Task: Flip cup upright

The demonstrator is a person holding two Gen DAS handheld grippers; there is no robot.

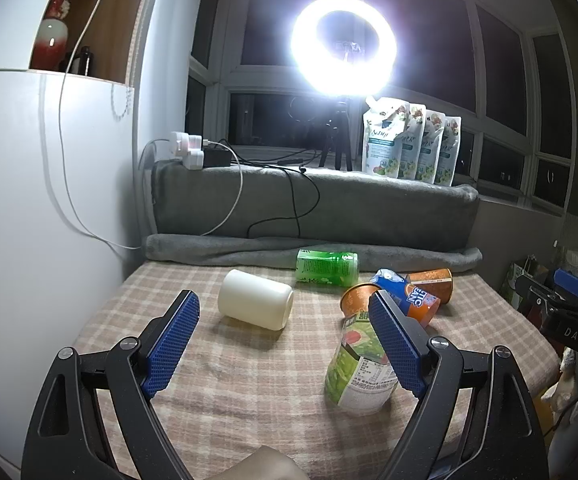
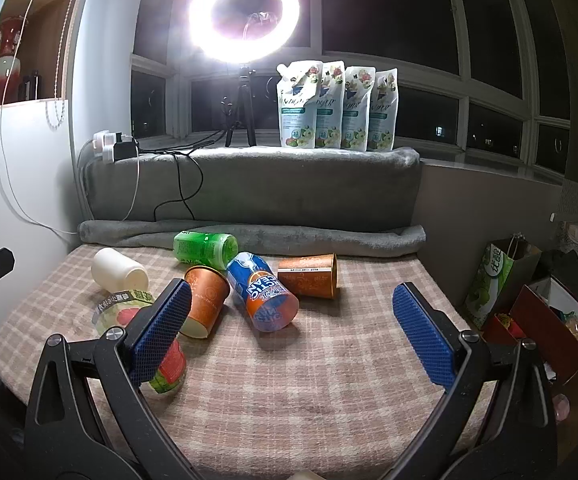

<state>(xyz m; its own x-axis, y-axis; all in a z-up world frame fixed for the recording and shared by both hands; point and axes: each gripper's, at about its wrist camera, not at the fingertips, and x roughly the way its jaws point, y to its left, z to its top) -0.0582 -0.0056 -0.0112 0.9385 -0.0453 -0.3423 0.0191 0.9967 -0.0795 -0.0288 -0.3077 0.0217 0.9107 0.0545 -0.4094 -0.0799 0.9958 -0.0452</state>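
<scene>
Several cups lie on their sides on the checked tablecloth (image 1: 249,380). A white cup (image 1: 255,299) lies just ahead of my open left gripper (image 1: 285,306); it also shows in the right wrist view (image 2: 119,271). A green-label cup (image 1: 359,364) lies beside the left gripper's right finger, also in the right wrist view (image 2: 129,312). A green cup (image 2: 205,249), two orange cups (image 2: 205,306) (image 2: 308,275) and a blue-orange cup (image 2: 263,292) lie ahead of my open, empty right gripper (image 2: 293,300).
A grey blanket roll (image 2: 249,236) borders the table's far edge, with cables, a power strip (image 2: 113,148), a ring light (image 2: 245,12) and refill pouches (image 2: 337,106) on the sill behind. A white cabinet (image 1: 29,200) stands left. Bags and boxes (image 2: 529,304) sit right.
</scene>
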